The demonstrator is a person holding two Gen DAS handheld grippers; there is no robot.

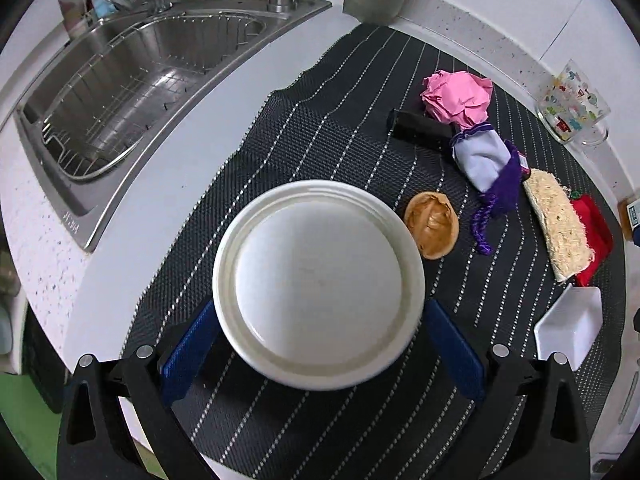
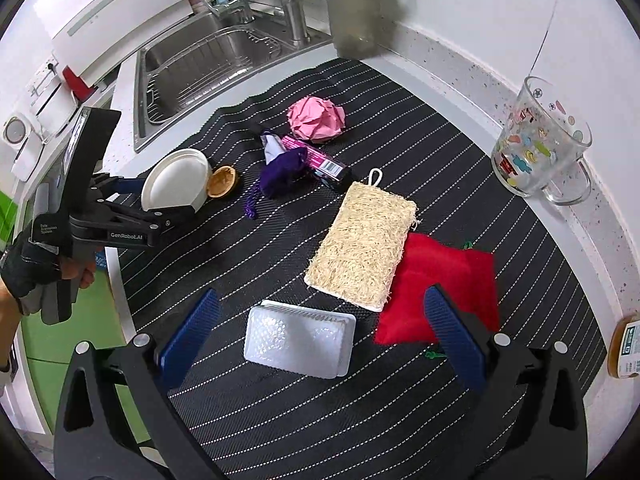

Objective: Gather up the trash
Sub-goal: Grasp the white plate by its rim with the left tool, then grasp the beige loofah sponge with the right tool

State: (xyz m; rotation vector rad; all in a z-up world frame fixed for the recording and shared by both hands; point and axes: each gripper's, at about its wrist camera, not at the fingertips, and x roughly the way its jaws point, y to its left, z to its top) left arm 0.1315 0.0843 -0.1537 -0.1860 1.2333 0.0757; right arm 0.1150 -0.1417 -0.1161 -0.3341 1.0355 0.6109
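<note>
White paper bowl point(image 1: 319, 284): round, ribbed rim, flat base facing the left wrist camera, faintly soiled; tipped on its side, seen in the right wrist view point(image 2: 178, 184) at the left edge of the mat. Held between the blue pads point(image 1: 188, 354) of the left gripper point(image 1: 319, 344), whose jaws bear on both of its sides.

Brown shell-like cup point(image 1: 431, 225): just beside the bowl's rim, smeared tan inside.

Crumpled pink paper point(image 2: 316, 118): ball at the far side of the mat.

Purple and lilac cloth pouch point(image 2: 282, 166) with a braided cord, lying against a pink and black wrapper point(image 2: 320, 162).

Loofah pad point(image 2: 362, 246): straw-coloured, with a white loop, overlapping a red cloth point(image 2: 448, 280).

White plastic tray point(image 2: 298, 338): rectangular, lying flat between the wide-spread fingers of the right gripper point(image 2: 320, 336), which touch nothing.

Black striped mat point(image 2: 360, 420): under all of the above.

Printed glass mug point(image 2: 540, 144): on the counter to the right of the mat.

Steel sink point(image 1: 132, 92) with a wire rack: left of the mat.
</note>
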